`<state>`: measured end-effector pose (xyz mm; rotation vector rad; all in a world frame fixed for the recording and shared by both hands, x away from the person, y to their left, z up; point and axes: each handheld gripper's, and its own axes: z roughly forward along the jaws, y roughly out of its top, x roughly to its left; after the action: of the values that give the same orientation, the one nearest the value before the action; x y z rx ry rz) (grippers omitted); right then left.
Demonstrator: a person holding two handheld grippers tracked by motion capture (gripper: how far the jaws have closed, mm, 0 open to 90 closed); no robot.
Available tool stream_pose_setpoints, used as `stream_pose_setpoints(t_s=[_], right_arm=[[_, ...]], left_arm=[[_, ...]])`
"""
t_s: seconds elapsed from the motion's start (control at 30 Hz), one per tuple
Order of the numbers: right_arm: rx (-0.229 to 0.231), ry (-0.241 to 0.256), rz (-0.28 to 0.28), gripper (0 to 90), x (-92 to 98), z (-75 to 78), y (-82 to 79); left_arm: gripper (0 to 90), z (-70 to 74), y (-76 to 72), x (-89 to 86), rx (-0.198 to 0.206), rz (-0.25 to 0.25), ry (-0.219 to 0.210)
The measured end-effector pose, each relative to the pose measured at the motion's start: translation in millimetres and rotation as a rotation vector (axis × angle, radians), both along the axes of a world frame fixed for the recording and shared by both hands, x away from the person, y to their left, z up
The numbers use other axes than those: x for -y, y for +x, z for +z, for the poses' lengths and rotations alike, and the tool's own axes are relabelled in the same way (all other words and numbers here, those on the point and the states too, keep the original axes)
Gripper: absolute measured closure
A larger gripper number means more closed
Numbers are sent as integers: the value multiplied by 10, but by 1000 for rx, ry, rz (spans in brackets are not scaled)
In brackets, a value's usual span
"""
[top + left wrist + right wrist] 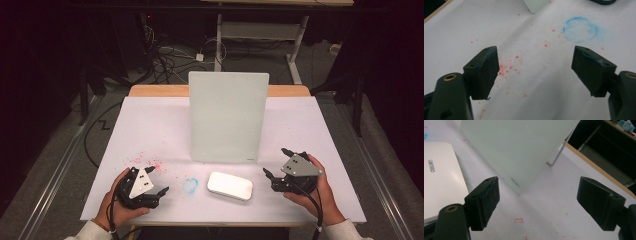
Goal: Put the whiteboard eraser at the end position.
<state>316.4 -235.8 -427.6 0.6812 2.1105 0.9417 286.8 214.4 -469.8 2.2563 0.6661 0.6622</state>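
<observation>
White box (229, 185) lies free between both grippers (fingers spread).

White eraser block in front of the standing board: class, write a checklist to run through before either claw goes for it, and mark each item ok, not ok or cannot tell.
1. Left claw open, nothing between its jaws: ok.
2. Right claw open, nothing held: ok.
3. White eraser block lies flat on the table cover, apart from both claws: ok.
4. Path from each claw to the block is free of other things: ok.
5. Glass board stands upright just behind the block, so a reach could knock it: not ok.
6. Board's rear support is firm: cannot tell.
7. Blue ring stain and red specks on the cover are dry: cannot tell.
</observation>
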Motion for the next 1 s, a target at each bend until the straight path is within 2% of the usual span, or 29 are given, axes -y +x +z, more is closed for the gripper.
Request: stream_pose_setpoints(t_s=[0.47, 0.67, 0.73, 0.87, 1.0], right_arm=[[-16, 43, -59, 172, 272, -165, -65], [6, 59, -85, 171, 398, -279, -105], [-5, 78, -87, 171, 440, -314, -120], [-29, 84, -94, 170, 476, -373, -129], [-31, 79, -92, 185, 473, -381, -135]], left_arm=[[214, -7, 33, 24, -9, -3, -4], [214, -2, 45, 20, -6, 2, -6], [214, 1, 44, 17, -4, 5, -5], [214, 2, 33, 21, -3, 6, 0], [214, 8, 23, 26, 0, 4, 1]])
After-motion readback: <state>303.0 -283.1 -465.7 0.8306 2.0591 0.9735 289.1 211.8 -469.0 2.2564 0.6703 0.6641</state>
